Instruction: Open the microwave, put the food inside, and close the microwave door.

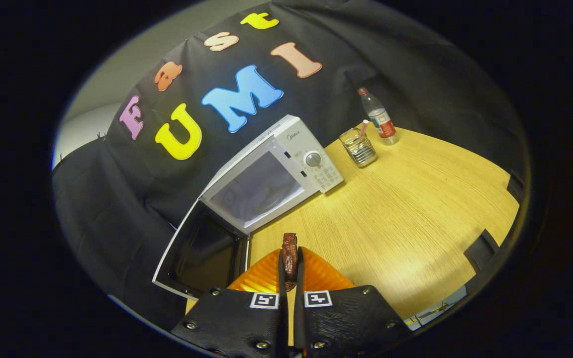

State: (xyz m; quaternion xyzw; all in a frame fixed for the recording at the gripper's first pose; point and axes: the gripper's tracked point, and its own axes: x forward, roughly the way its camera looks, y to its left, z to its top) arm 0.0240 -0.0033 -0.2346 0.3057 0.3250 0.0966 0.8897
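Note:
A white microwave (pixel 286 164) stands on the wooden table (pixel 406 219) against the booth wall, beyond my fingers. Its door (pixel 202 251) hangs swung open to the left, dark glass facing me, and the pale cavity (pixel 256 191) lies exposed. My gripper (pixel 290 261) is shut on a small dark brown piece of food (pixel 290 253), which sticks out a little past the fingertips. The food hovers above the table, short of the cavity's front edge.
To the right of the microwave stands a glass cup (pixel 358 146) holding a pink straw, with a clear water bottle (pixel 378 117) just behind it. Black clamps (pixel 483 246) sit on the table's right edge. Bare wood stretches to the right of my fingers.

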